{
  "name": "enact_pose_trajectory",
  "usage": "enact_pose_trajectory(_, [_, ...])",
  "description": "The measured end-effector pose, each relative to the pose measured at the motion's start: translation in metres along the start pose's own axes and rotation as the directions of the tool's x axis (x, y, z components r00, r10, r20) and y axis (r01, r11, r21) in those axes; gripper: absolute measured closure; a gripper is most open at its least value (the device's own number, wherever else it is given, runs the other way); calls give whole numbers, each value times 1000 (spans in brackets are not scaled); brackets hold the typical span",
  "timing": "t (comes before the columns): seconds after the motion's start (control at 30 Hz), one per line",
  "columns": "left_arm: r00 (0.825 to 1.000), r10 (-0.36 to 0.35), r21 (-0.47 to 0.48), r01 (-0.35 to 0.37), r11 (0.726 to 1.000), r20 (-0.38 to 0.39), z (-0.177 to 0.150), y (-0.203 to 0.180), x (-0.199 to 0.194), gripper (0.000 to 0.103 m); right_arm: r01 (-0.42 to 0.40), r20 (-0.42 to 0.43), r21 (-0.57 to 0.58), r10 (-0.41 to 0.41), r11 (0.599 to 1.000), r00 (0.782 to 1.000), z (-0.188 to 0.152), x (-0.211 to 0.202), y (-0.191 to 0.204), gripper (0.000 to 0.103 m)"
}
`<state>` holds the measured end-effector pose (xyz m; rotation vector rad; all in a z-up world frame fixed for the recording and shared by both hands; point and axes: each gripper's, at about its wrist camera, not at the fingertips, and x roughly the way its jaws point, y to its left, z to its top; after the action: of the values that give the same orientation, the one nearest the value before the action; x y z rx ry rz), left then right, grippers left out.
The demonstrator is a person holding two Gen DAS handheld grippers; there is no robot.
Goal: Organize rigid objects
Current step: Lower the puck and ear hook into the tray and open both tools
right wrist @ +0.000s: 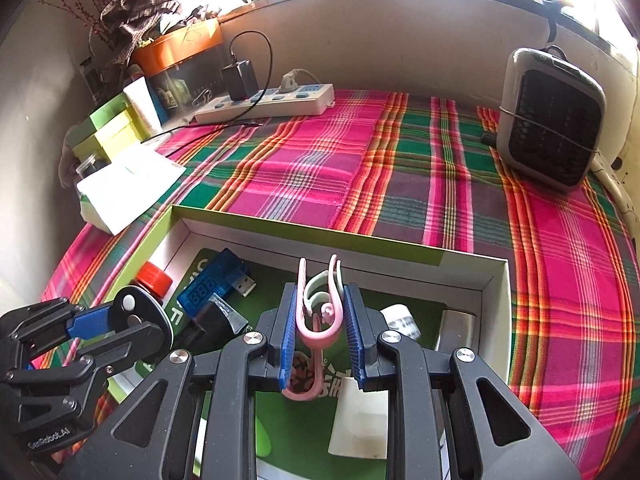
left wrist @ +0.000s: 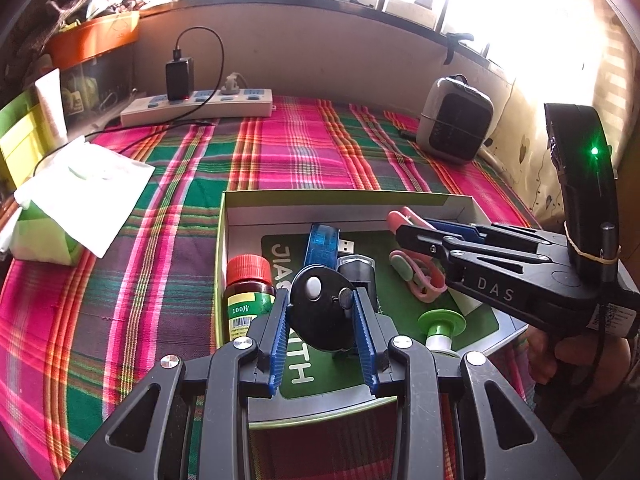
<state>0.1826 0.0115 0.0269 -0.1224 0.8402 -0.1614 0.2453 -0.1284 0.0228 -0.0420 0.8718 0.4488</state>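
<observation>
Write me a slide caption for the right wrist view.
Right claw grips a pink clip above the open box; the left claw beside it holds a black disc.

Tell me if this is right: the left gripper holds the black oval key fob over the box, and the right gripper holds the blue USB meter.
Not quite. In the right wrist view, the right gripper holds the pink clip, not the blue USB meter, which lies in the box. The left gripper does hold the black key fob.
</observation>
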Motion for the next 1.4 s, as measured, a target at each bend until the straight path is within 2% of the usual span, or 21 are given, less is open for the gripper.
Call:
enact_pose_trajectory(1.03, [1000,-8,-5,8,1000,0,0,1,2,73,-3,-14,9,3,1000,1000,-2,7,0,79])
enact_pose_trajectory(1.4, [1000,-16,-3,16,1000,-3,-1,-1,1,68,0,-5,8,0,1000,1000,-4,4,1,77])
